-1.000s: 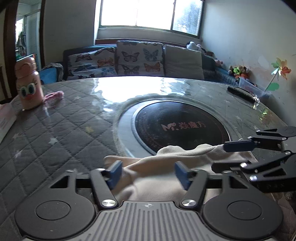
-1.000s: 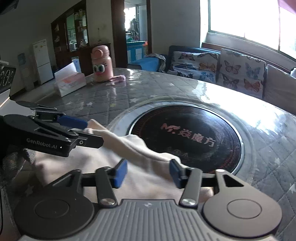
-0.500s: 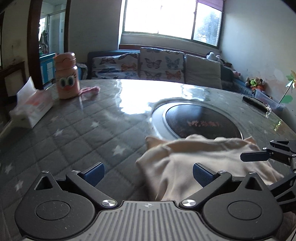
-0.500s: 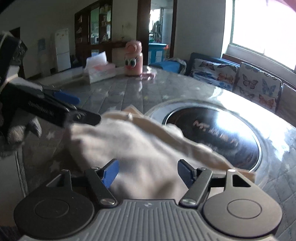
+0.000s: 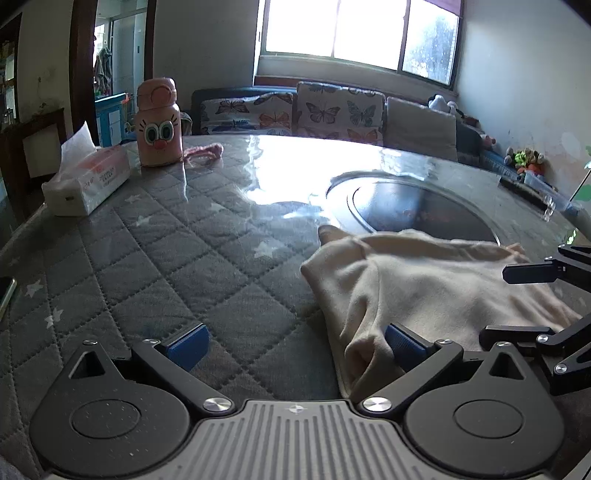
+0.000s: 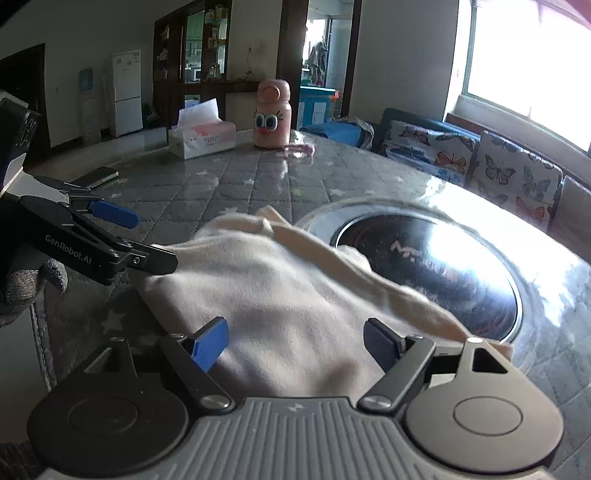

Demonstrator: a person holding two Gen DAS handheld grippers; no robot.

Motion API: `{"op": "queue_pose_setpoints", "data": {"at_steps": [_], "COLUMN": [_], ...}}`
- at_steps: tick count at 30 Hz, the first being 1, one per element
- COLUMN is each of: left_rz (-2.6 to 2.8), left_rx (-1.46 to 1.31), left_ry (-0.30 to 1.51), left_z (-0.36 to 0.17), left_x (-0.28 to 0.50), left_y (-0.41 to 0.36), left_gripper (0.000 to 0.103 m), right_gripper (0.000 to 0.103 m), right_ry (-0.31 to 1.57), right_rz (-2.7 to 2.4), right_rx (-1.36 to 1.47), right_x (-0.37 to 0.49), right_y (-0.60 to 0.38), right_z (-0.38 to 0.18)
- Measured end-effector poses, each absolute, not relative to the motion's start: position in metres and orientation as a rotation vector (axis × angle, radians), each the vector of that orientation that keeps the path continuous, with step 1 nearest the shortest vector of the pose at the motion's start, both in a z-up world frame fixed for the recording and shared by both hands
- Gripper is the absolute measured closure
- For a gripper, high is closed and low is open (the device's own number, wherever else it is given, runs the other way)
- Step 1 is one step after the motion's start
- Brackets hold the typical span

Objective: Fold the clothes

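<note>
While our left gripper [image 5: 295,345] gapes wide at the cream garment's [image 5: 424,288] left edge, the cloth lies bunched on the quilted table [image 5: 166,258] beside the round cooktop [image 5: 417,214]; our right gripper [image 6: 295,341] hovers open-jawed above it.

Daylight from the window [image 5: 362,33] blows out, throwing glare on the desk [image 5: 280,173]; corners darken and fisheye edges curve.

home living room, butterfly-cushion sofa [image 5: 332,110], fridge [image 6: 125,92], tissue box [image 5: 88,181]
</note>
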State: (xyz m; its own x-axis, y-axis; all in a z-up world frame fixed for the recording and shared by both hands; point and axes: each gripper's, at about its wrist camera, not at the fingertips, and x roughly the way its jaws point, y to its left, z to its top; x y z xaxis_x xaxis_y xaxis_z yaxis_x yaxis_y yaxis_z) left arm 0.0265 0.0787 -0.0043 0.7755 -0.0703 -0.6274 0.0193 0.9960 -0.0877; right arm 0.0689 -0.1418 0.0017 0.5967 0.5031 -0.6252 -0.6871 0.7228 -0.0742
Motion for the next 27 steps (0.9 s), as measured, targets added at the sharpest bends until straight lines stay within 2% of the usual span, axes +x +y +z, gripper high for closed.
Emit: {"op": "queue_pose_setpoints", "data": {"at_steps": [9,11,12,15,23,27], "left_rz": [-0.005,0.000,0.001,-0.007,-0.072,-0.106], "left_rx": [-0.189,-0.225,-0.244,-0.297,-0.390,-0.450], "left_ry": [0.670,0.677,0.682,0.698,0.739,0.753], "left_z": [0.008,0.009,0.010,0.009,0.006,0.005], "left_x": [0.032,0.034,0.035,0.038,0.045,0.050], "left_y": [0.101,0.108,0.111,0.117,0.117,0.115], "left_gripper": [0.001,0.006,0.013,0.021,0.022,0.020], "right_gripper": [0.022,0.026,0.028,0.038,0.054,0.073], "right_ry": [0.579,0.571,0.567,0.554,0.523,0.522], "right_rz": [0.818,0.855,0.873,0.915,0.952,0.925], "right_rx": [-0.394,-0.428,-0.446,-0.497,-0.614,-0.612], "right_x": [0.054,0.048,0.046,0.039,0.031,0.033], "right_y": [-0.114,-0.103,-0.097,-0.080,-0.045,-0.043], "right_z": [0.010,0.009,0.008,0.005,-0.010,-0.013]}}
